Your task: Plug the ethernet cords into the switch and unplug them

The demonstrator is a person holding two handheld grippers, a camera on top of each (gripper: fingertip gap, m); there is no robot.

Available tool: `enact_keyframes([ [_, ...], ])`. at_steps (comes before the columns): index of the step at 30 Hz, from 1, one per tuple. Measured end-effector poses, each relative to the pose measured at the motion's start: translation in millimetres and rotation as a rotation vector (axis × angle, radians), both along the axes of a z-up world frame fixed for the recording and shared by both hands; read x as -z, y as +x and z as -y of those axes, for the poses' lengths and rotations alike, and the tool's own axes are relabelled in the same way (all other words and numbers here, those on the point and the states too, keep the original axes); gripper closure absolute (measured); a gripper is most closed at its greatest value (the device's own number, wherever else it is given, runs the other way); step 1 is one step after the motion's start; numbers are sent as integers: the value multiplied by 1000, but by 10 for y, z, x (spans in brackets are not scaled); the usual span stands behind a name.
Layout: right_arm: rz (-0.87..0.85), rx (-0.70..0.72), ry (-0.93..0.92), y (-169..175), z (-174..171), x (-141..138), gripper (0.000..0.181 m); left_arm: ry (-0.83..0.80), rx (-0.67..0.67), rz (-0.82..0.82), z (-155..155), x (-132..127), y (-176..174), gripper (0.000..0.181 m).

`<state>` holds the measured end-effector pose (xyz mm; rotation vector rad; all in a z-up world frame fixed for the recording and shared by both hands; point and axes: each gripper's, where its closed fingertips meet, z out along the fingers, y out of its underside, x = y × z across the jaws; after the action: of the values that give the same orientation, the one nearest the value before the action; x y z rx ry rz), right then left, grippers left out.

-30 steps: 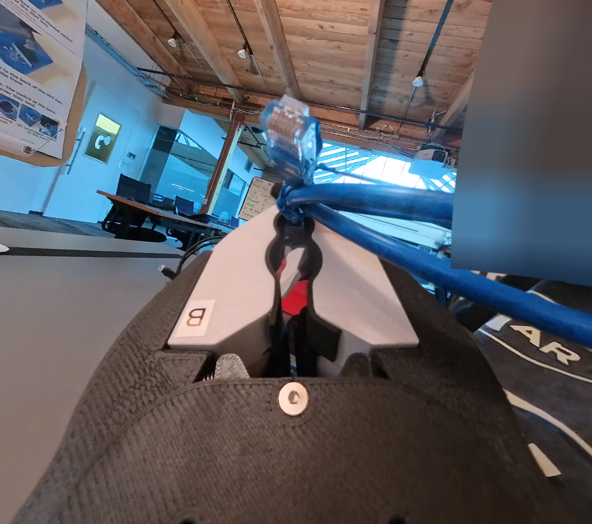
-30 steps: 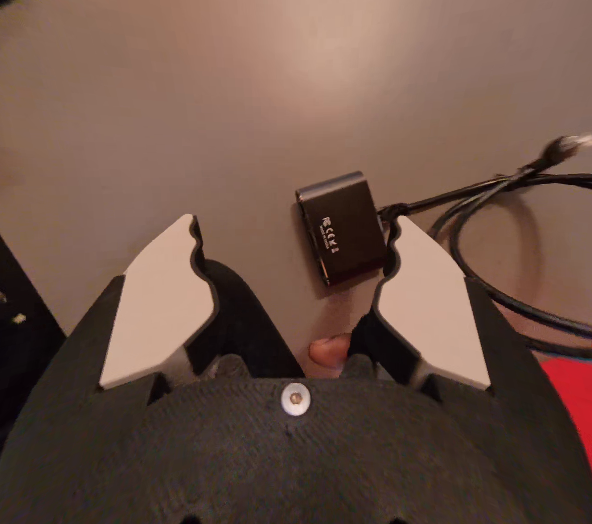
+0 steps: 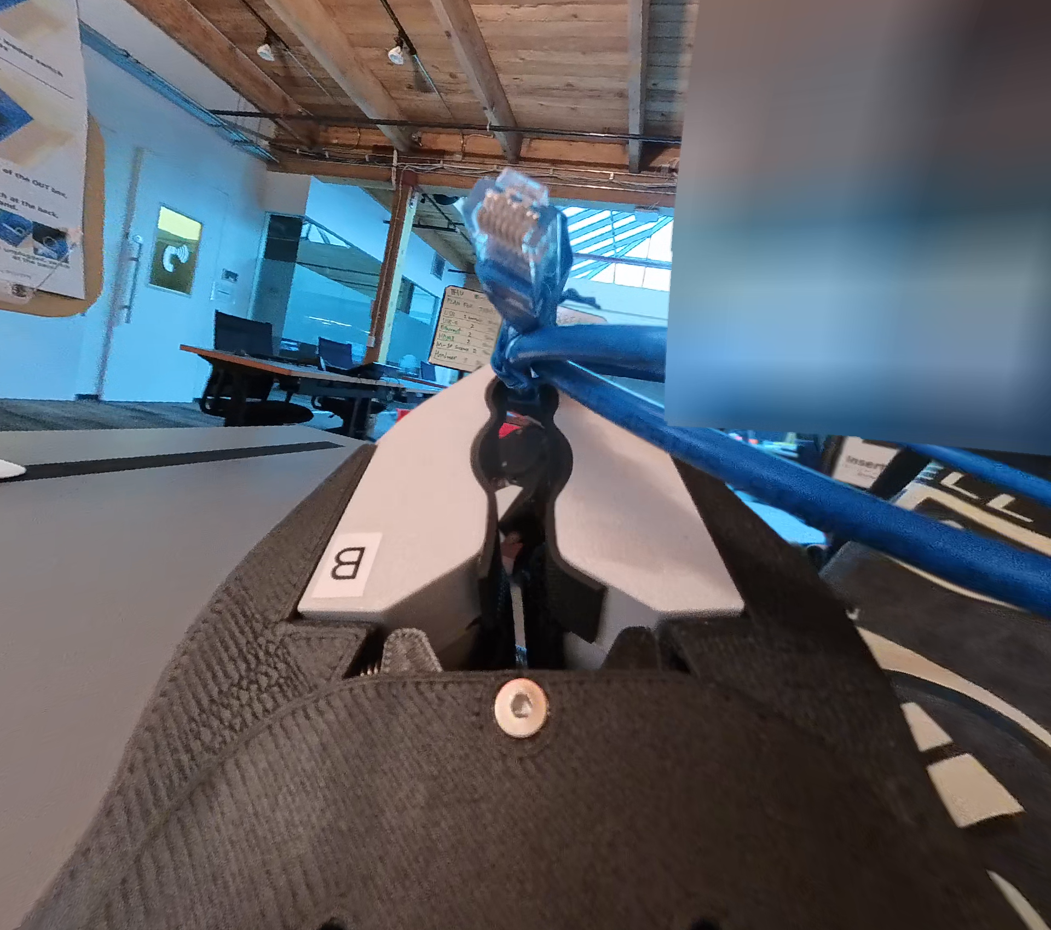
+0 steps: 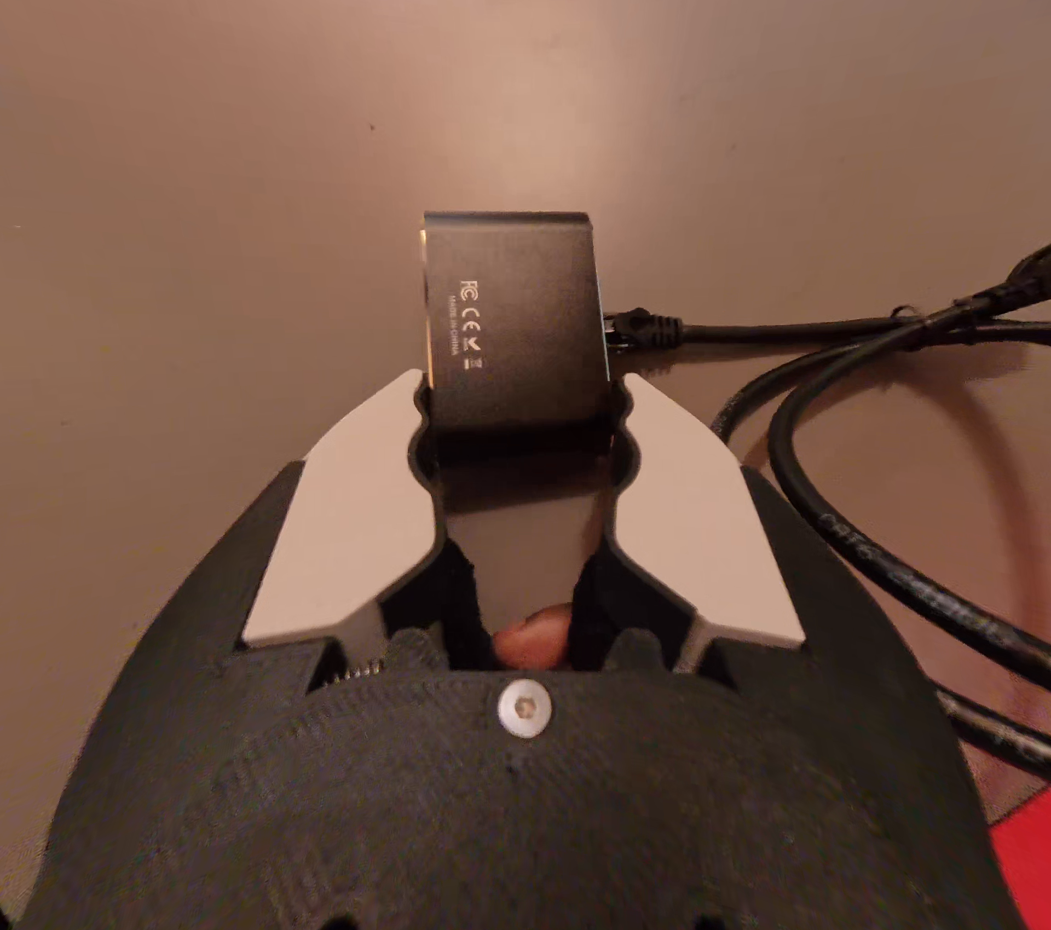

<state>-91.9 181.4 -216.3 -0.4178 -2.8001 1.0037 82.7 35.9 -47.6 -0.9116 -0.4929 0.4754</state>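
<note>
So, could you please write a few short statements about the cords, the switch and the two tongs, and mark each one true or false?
1. The left tongs grip a blue ethernet cord. True.
2. That cord's clear plug sits in the switch. False: it points up, in the air.
3. The right tongs clasp the black switch. True.
4. No cord is in the switch. False: a black cord is plugged into its right side.
</note>
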Motion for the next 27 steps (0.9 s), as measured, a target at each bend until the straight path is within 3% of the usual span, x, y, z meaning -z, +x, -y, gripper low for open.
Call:
enact_keyframes([
  [4,-76,26,-257,123,200,-447,122,-71,-204,-61,72,-11,-45,171],
  [8,-83,20,-537,485,526,-878,122,-163,-361,-124,28,-17,-63,171],
  [14,-89,30,-686,864,893,-975,122,-336,-500,-124,-180,95,-135,171],
  [19,-62,55,-780,914,880,-1056,122,-547,-619,-186,-306,195,-167,172],
  [27,-61,12,-869,1138,848,-1073,122,-610,-671,-205,-346,232,-162,171],
])
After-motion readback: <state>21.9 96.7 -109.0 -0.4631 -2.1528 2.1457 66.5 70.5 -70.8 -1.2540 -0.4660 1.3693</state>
